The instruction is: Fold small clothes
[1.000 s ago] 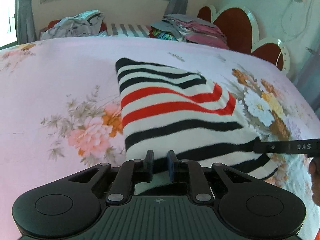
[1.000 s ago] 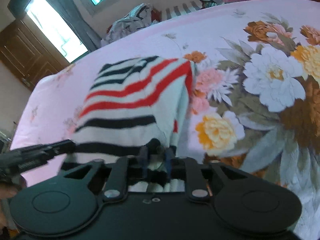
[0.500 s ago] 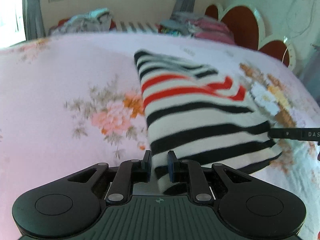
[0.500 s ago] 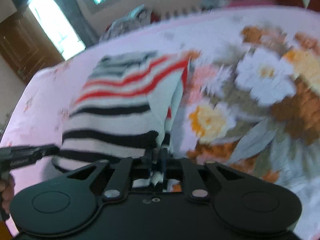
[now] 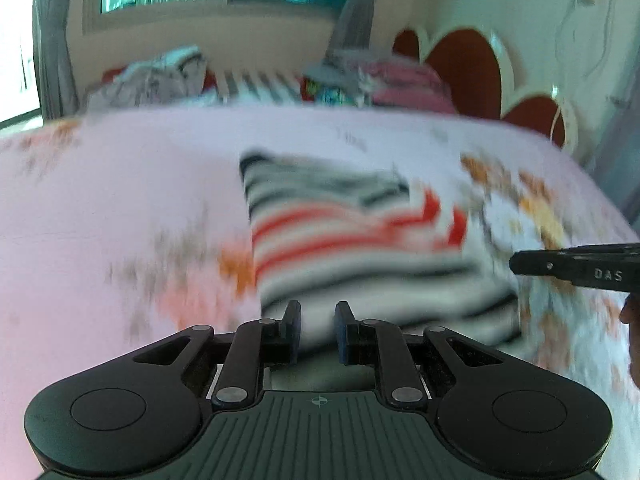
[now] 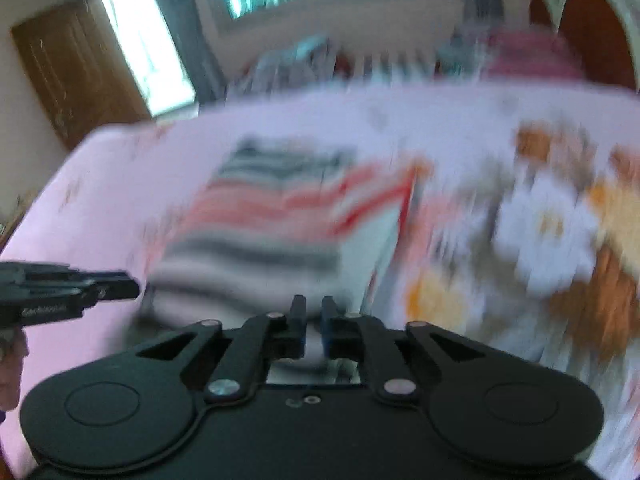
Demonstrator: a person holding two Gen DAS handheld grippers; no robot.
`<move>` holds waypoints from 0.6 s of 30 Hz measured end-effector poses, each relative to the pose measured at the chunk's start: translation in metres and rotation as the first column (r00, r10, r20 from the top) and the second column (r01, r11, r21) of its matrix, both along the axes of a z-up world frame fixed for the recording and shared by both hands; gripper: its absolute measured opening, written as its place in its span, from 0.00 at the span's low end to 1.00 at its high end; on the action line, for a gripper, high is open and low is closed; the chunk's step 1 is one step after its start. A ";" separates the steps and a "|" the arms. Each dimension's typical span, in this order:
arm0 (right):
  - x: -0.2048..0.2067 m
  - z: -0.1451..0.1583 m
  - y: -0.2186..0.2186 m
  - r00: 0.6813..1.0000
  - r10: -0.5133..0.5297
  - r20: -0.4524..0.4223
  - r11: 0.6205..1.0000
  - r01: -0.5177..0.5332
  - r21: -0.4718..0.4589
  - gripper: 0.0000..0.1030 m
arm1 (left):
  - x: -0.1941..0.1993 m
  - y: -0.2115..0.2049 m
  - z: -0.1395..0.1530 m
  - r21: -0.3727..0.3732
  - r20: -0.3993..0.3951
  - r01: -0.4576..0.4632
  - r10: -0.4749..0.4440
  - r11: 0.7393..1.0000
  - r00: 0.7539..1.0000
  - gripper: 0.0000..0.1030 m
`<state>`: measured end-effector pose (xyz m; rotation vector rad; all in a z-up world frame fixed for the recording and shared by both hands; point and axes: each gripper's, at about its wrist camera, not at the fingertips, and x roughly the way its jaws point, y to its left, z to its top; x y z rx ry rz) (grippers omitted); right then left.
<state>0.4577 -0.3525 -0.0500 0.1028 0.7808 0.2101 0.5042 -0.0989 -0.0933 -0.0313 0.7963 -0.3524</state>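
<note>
A small garment with black, red and white stripes (image 5: 352, 240) (image 6: 272, 224) lies on the pink flowered bedsheet (image 5: 120, 200). Both views are blurred by motion. My left gripper (image 5: 318, 312) is shut on the garment's near edge, with pale cloth showing between its pads. My right gripper (image 6: 313, 306) is shut on the near right corner, where the cloth hangs in a raised fold. Each gripper shows in the other's view: the right one (image 5: 516, 264) at the garment's right side, the left one (image 6: 136, 290) at its left side.
Loose clothes (image 5: 160, 76) and a folded stack (image 5: 380, 76) lie along the bed's far edge under the window. A red and white headboard (image 5: 468, 68) stands at the right. A wooden door (image 6: 72, 76) is at the far left. Flowered sheet (image 6: 540, 220) spreads to the right.
Both grippers have risen with the garment's near edge still in them. The garment now looks shorter and farther away, and the right wrist view has rolled toward level.
</note>
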 end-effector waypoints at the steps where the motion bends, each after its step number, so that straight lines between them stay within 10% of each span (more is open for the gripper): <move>1: 0.014 0.004 -0.002 1.000 -0.013 0.019 1.000 0.012 0.007 0.12 | 0.015 -0.005 0.005 -0.012 0.018 0.009 -0.009 1.000 1.000 0.16; 8: 0.104 -0.027 0.013 1.000 0.002 -0.017 0.997 -0.004 -0.083 0.10 | 0.104 -0.047 -0.029 0.064 -0.096 0.085 -0.079 0.994 0.992 0.16; 10: 0.119 -0.062 0.011 0.991 -0.023 -0.134 0.987 0.001 -0.163 0.08 | 0.107 -0.046 -0.043 0.055 -0.108 0.090 -0.083 0.994 0.991 0.16; 18: 0.103 -0.039 0.006 0.999 0.000 -0.042 0.996 -0.004 -0.094 0.12 | 0.087 -0.044 -0.031 0.041 -0.060 0.057 -0.054 0.998 0.997 0.16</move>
